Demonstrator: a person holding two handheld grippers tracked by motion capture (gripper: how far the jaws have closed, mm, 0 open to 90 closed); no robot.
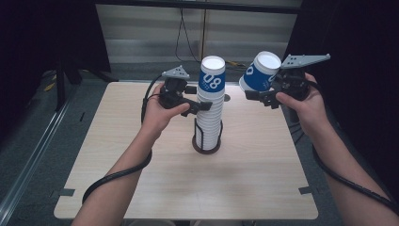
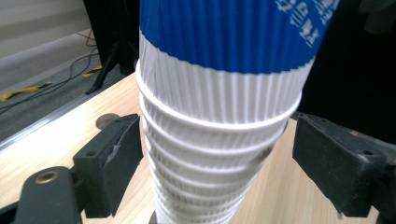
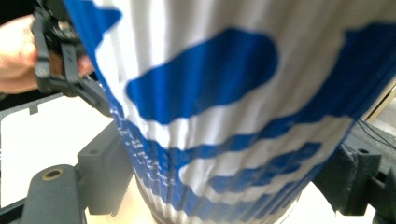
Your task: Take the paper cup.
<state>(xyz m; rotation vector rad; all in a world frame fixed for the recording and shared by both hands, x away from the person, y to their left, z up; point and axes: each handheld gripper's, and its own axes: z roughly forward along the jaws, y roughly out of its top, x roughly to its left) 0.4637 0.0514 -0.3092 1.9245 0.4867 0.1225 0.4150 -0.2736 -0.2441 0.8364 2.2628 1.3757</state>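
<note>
Two tools at a stack of paper cups on a worktop

The pale wooden worktop carries, near its middle, a tall stack of cups standing upright in a dark ring holder, the top cup blue with white print. The left tool reaches in from the left at mid-height of the stack; its jaws stand apart on either side of the ribbed white cups, just beside them and not pressing. To the right of the stack and well above the worktop, the right tool is clamped on a single blue-and-white cup, which tilts with its white bottom up and to the right.
</note>
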